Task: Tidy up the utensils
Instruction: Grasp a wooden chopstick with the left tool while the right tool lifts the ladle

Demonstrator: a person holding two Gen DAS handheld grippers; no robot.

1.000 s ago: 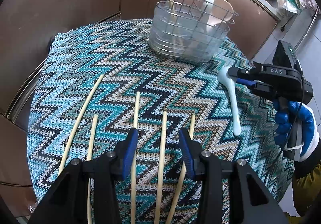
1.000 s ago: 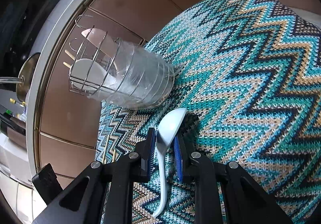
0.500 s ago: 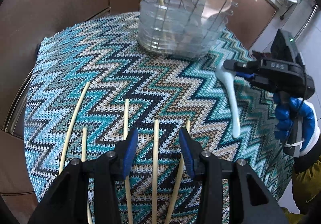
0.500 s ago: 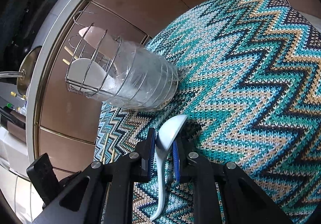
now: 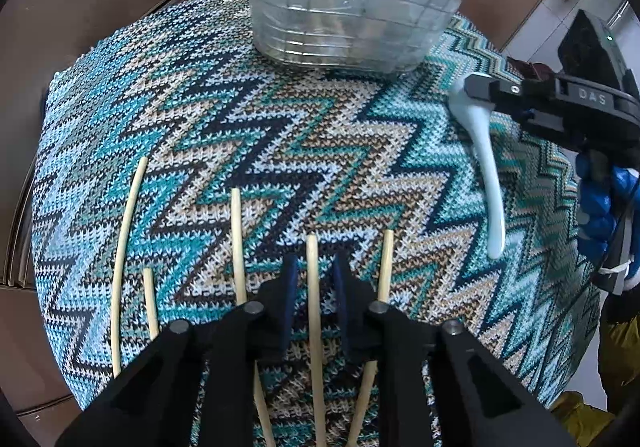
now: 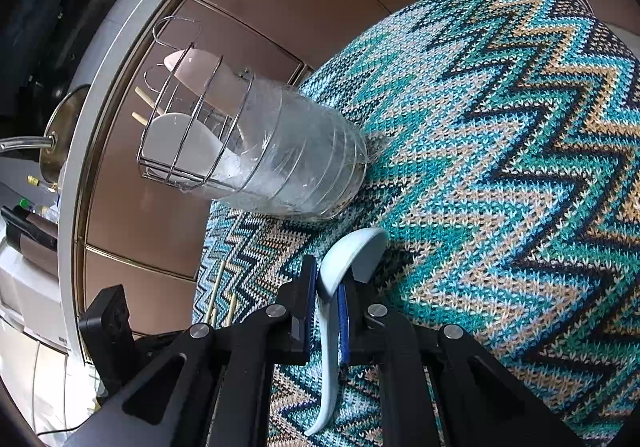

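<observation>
The left claw stood at the bottom centre of the left wrist view, pointing steeply down at the desk. Its jaws had just been closing, and one pale chopstick lay between them. The blue pads stood close on both sides of the stick, but a thin strip of cloth seemed still to show on each side, so the pads probably did not press it; the view was blurred here.

Four other chopsticks lay on the zigzag knitted cloth, spread over the lower left and lower centre of the frame, all nearly parallel.

The right claw was at the bottom centre of the right wrist view. Its jaws had just been closing too, and they were clamped on the light blue spoon at the neck, just below the bowl. The bowl stuck out beyond the fingertips and the handle hung down toward the bottom of the frame.

The wire utensil holder, wrapped with clear plastic, stood on the cloth in the left middle of that view. It contained a white spoon, a pinkish spoon and two chopstick ends.
</observation>
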